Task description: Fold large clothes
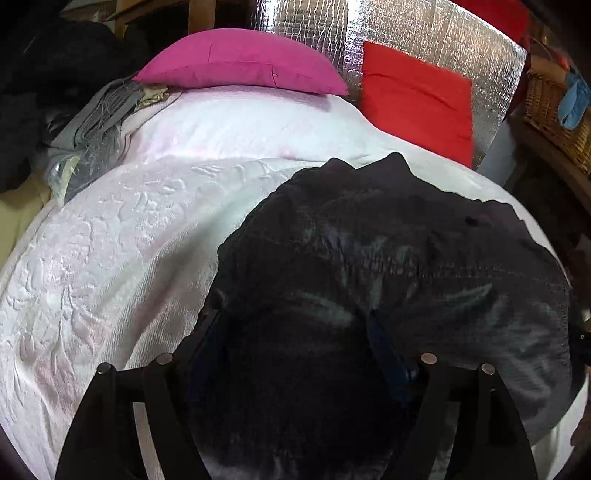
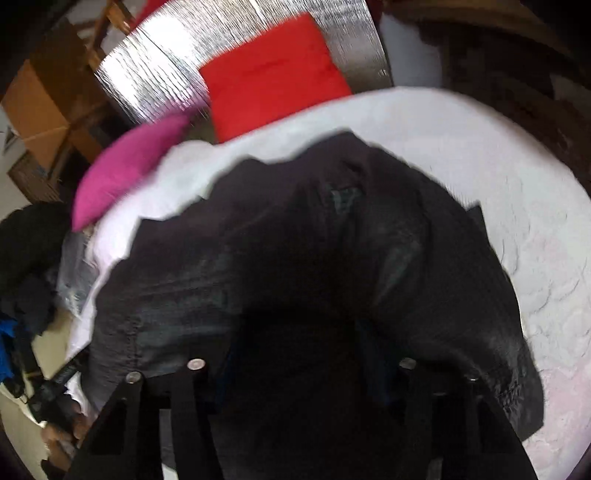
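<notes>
A large black garment [image 1: 406, 266] lies bunched on a bed with a white embossed cover [image 1: 110, 240]. In the left wrist view its near part drapes over and between my left gripper's [image 1: 295, 354] fingers, hiding the tips; the jaws stand wide apart. In the right wrist view the same black garment [image 2: 295, 240] covers my right gripper [image 2: 299, 354] the same way, with the cloth bunched dark between the fingers and the fingertips hidden. The right view is blurred by motion.
A magenta pillow [image 1: 240, 62] and a red pillow [image 1: 417, 96] sit at the head of the bed against silver foil sheeting [image 1: 424, 33]. Grey and dark clothes [image 1: 96, 122] pile at the bed's left. A wicker basket [image 1: 554, 107] stands right.
</notes>
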Demonstrator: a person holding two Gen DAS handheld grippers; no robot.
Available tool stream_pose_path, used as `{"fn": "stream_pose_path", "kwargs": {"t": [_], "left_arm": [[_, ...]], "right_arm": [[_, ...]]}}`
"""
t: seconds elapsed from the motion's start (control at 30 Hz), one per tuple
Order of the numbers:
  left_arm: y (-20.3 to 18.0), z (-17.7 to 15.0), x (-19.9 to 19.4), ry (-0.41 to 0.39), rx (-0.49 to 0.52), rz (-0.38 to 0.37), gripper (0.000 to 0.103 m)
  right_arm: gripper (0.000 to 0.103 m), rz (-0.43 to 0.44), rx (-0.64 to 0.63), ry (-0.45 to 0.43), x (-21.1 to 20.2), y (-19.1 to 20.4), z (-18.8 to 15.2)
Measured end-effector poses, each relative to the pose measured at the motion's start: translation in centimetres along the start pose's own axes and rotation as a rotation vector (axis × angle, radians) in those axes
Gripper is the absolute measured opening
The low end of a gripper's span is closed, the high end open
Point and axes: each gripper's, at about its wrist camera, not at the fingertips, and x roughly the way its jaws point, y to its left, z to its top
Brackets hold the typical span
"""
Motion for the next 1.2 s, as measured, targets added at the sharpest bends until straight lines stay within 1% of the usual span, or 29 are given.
{"fn": "stream_pose_path", "kwargs": {"t": [0.1, 0.17, 0.23, 0.27, 0.33, 0.4, 0.43, 0.47, 0.53, 0.6, 0.67, 0.73, 0.8, 0.87, 0.9, 0.93, 0.97, 1.0, 1.07, 1.1, 1.13, 1.17, 1.2], "left_arm": [[0.0, 0.0, -0.1, 0.013, 0.002, 0.011, 0.08], [0.1, 0.0, -1.0, 0.011, -0.016, -0.016, 0.08], [0.4, 0.1, -2.2, -0.008, -0.037, -0.039, 0.08], [0.5, 0.1, -2.9, -0.024, -0.048, -0.054, 0.08], [0.5, 0.2, -4.1, -0.06, -0.061, -0.08, 0.08], [0.3, 0.3, -4.9, -0.091, -0.059, -0.071, 0.08], [0.2, 0.3, -4.9, -0.096, -0.052, -0.062, 0.08], [0.0, 0.2, -4.8, -0.093, -0.04, -0.05, 0.08], [-0.2, 0.2, -4.4, -0.082, -0.015, -0.02, 0.08], [0.1, 0.5, -3.8, -0.074, -0.005, 0.008, 0.08], [0.6, 0.9, -3.4, -0.07, -0.018, 0.007, 0.08], [1.0, 1.1, -3.4, -0.066, -0.035, 0.002, 0.08], [1.5, 1.3, -3.2, -0.063, -0.04, 0.001, 0.08], [1.8, 1.4, -3.1, -0.061, -0.038, 0.009, 0.08], [1.9, 1.4, -2.9, -0.058, -0.036, 0.013, 0.08], [2.1, 1.4, -2.8, -0.056, -0.037, 0.016, 0.08], [2.2, 1.5, -2.7, -0.053, -0.038, 0.018, 0.08], [2.3, 1.5, -2.6, -0.051, -0.04, 0.018, 0.08], [2.5, 1.5, -2.5, -0.051, -0.045, 0.018, 0.08], [2.7, 1.5, -2.5, -0.051, -0.046, 0.019, 0.08], [2.7, 1.6, -2.5, -0.053, -0.048, 0.019, 0.08], [2.8, 1.6, -2.5, -0.054, -0.05, 0.018, 0.08], [2.8, 1.6, -2.5, -0.054, -0.05, 0.017, 0.08]], "right_arm": [[0.057, 0.001, -0.015, 0.001, -0.5, -0.1, -0.1], [0.057, 0.023, 0.011, -0.007, -1.2, -0.4, 0.0], [0.057, 0.057, 0.029, -0.019, -2.2, -0.4, 0.4], [0.059, 0.082, 0.028, -0.033, -2.9, -0.1, 0.7], [0.06, 0.12, 0.008, -0.07, -4.1, 0.4, 1.2], [0.065, 0.152, -0.038, -0.113, -4.8, 1.8, 1.9], [0.072, 0.153, -0.053, -0.122, -4.7, 2.4, 2.4], [0.076, 0.141, -0.066, -0.123, -4.4, 3.1, 2.9], [0.076, 0.101, -0.101, -0.109, -3.1, 4.7, 4.5], [0.076, 0.055, -0.136, -0.064, -1.0, 6.2, 6.2], [0.076, 0.014, -0.176, 0.001, 1.2, 7.6, 7.7], [0.076, -0.02, -0.215, 0.048, 3.4, 8.7, 8.8], [0.076, -0.083, -0.235, 0.143, 6.7, 9.6, 9.7], [0.076, -0.127, -0.251, 0.251, 10.0, 9.8, 9.9], [0.074, -0.143, -0.259, 0.26, 10.9, 10.2, 9.8], [0.063, -0.152, -0.269, 0.242, 11.4, 10.4, 9.9], [0.039, -0.156, -0.277, 0.217, 11.7, 10.6, 10.1], [0.035, -0.171, -0.274, 0.208, 12.0, 10.8, 10.4], [0.016, -0.174, -0.27, 0.19, 12.3, 11.4, 11.0], [0.014, -0.184, -0.292, 0.164, 12.3, 11.8, 11.2], [0.01, -0.213, -0.316, 0.132, 12.6, 12.1, 11.4], [0.009, -0.224, -0.313, 0.125, 13.0, 12.3, 11.6], [0.009, -0.222, -0.279, 0.118, 13.5, 11.9, 11.7]]}}
